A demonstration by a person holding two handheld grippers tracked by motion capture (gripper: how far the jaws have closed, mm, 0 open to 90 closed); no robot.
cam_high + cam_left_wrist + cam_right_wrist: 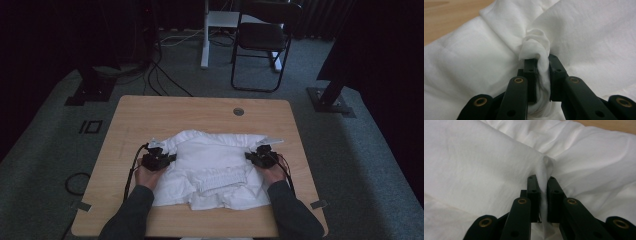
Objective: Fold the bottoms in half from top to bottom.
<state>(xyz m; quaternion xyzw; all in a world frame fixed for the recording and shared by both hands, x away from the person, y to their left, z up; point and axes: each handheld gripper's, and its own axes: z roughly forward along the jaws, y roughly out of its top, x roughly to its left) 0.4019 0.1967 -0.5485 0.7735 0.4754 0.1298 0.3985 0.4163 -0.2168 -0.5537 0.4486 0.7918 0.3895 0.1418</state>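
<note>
A white garment point(212, 165) lies crumpled in the middle of the wooden table point(150, 112), an elastic waistband showing near its front. My left gripper point(172, 157) is at the garment's left edge, shut on a bunched fold of the white cloth point(541, 50); the fabric is pinched between the black jaws. At the right edge my right gripper point(247, 156) is shut on a thinner fold of the same cloth point(545, 167). Both hands rest on the table, the jaws pointing inward toward each other.
A round cable hole point(238, 111) sits near the table's far edge. Beyond the table stand a black folding chair point(262, 37) and a white desk leg point(205, 35). Cables point(160, 80) trail on the grey carpet, and dark stand bases are at both sides.
</note>
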